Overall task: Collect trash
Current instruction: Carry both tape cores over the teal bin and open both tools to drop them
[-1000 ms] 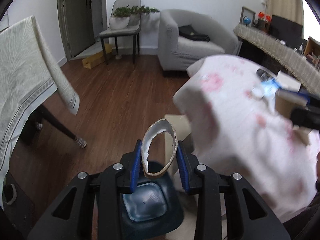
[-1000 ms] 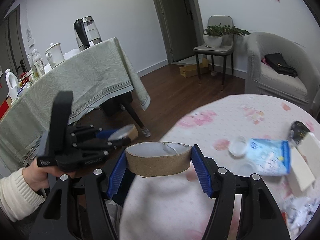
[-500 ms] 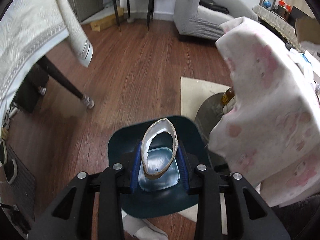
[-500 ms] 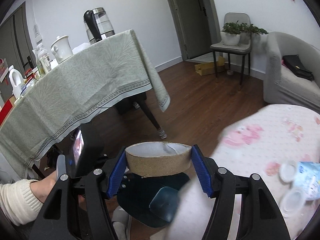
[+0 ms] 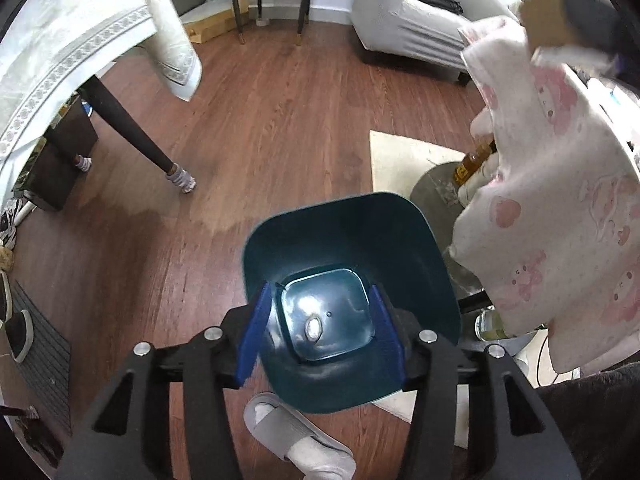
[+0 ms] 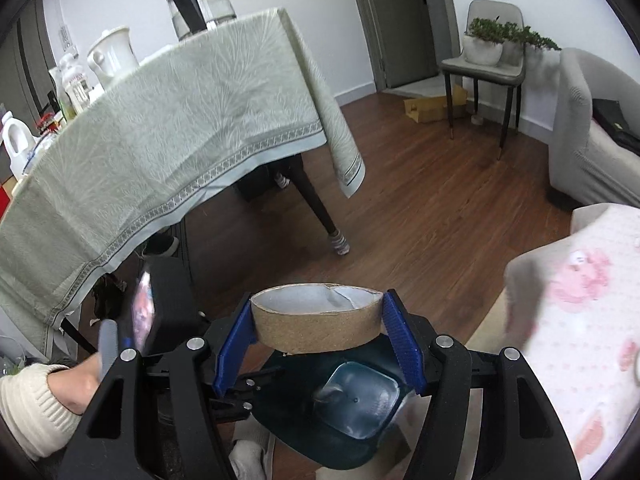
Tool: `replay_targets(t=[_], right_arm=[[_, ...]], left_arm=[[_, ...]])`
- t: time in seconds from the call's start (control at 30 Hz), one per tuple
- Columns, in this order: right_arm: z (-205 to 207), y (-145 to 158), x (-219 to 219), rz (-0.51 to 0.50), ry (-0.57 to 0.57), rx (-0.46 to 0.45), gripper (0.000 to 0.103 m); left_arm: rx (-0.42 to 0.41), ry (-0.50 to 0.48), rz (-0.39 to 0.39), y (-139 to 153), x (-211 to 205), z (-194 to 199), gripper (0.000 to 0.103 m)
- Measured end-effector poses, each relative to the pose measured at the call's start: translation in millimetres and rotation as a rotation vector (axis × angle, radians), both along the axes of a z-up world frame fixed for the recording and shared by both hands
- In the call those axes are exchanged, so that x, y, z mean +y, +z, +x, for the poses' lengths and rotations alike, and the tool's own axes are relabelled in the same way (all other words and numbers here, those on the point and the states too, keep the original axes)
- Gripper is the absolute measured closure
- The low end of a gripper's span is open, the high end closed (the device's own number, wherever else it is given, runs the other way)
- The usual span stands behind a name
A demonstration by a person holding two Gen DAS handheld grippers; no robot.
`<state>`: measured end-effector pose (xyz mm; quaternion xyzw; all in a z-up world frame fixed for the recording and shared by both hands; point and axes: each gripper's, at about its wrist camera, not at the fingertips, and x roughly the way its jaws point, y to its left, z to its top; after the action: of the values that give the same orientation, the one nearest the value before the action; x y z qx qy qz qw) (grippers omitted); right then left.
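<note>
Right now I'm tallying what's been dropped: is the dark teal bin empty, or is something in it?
Not empty: the dark teal bin holds one small pale piece lying on its bottom, seen through the left wrist view.

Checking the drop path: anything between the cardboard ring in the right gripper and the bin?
Nothing visible. The right gripper holds the cardboard ring above the teal bin, whose open mouth shows directly below it. The left gripper, jaws opening and empty, hangs over that mouth too.

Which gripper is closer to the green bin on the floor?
Left. The left gripper hangs right over the bin, jaws opening, empty; the right gripper hovers higher, gripping a cardboard ring.
</note>
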<state>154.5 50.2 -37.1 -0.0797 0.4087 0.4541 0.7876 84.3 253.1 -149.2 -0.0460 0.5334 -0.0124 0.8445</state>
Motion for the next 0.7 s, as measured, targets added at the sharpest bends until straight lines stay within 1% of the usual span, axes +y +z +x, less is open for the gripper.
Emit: replay_targets(t=[0.13,0.2,0.37,0.43,0.57,0.7], right_arm=[[-1.1,-17.6,16.6,-0.060,0.005,0.017,0.038],[-1.8,-26.4,23.4,-0.085,0.012,0.025,0.038],[-4.0,-54.1,35.6,-0.148,0.020,0.050,0.038],[-6.5,-65.9,40.0,-0.173,0.023,0.058,0.038],[-8.7,-81.6,45.7,-0.210,0.030,0.060,0.038],[-11.1,-95.3,47.7,-0.240,0.033,0.070,0.038]], left_arm=[[-0.039,0.040,-0.014,14.0,16.9,-8.6,0.048],[-0.074,0.057,-0.021,23.7,24.9,-13.0,0.048],[-0.141,0.084,-0.028,46.5,35.5,-18.3,0.052],[-0.162,0.089,-0.034,53.9,36.4,-19.8,0.057],[-0.204,0.096,-0.036,69.1,36.2,-20.6,0.059],[-0.246,0.097,-0.040,85.3,34.2,-21.0,0.066]])
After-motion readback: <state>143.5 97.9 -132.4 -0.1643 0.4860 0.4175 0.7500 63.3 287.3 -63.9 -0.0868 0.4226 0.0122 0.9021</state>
